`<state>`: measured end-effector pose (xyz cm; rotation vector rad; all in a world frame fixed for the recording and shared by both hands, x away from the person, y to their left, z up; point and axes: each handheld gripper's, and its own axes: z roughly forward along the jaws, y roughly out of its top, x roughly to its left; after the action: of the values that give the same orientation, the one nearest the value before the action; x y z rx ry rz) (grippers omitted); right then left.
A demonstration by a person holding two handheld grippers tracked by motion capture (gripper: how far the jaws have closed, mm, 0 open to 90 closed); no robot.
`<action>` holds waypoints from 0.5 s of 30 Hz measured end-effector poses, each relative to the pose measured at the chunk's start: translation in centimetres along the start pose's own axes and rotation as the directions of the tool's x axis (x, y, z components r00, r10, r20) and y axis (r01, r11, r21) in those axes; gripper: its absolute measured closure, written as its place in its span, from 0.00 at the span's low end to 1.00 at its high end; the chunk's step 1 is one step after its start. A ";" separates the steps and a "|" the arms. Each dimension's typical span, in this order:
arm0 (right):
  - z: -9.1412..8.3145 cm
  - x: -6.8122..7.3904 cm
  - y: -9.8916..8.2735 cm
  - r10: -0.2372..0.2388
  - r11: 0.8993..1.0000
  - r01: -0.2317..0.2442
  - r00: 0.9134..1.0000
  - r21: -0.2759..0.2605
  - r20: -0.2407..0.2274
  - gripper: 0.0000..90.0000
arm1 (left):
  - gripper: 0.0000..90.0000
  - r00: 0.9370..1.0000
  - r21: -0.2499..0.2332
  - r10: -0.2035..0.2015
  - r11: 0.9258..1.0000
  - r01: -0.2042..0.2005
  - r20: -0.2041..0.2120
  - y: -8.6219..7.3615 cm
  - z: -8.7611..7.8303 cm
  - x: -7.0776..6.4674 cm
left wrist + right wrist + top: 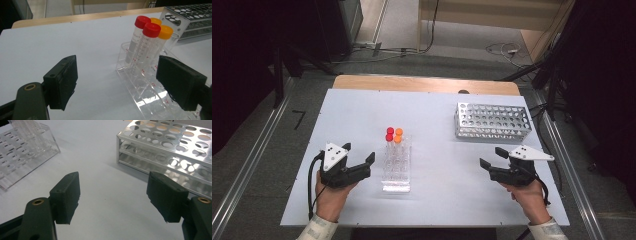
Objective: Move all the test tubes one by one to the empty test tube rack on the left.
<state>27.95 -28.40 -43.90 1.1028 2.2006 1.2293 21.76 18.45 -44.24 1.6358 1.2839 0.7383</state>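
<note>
I am looking down on the white worktop (437, 195), where the metal rack (493, 121) is sitting at the far right and the clear plastic rack (396, 167) is standing near the middle, carrying two red-capped tubes (389, 134) and two orange-capped tubes (398, 135) at its far end. I am holding the left hand-held gripper (358, 156) just left of the clear rack, its jaws standing wide apart with nothing between them. The right hand-held gripper (492, 157) is hanging near the metal rack, likewise spread and empty.
</note>
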 end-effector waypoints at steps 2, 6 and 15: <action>-0.3 -0.3 -0.2 0.005 1.000 -0.005 1.000 -0.001 0.009 0.28 | 0.19 1.000 -0.001 -0.001 1.000 0.001 -0.006 -0.3 -0.2 0.2; -0.8 -1.0 -0.8 0.020 1.000 -0.020 0.999 -0.001 0.029 0.28 | 0.19 1.000 0.005 -0.008 1.000 0.008 -0.017 -0.7 -0.5 0.6; -1.7 -2.1 -1.9 0.044 0.999 -0.044 0.998 0.002 0.052 0.28 | 0.19 0.999 0.013 -0.039 0.999 0.040 -0.025 -1.6 -1.2 1.3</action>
<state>27.27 -31.51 -44.70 1.1773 2.1512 1.2018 20.42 20.16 -45.31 1.6117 1.3375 0.7292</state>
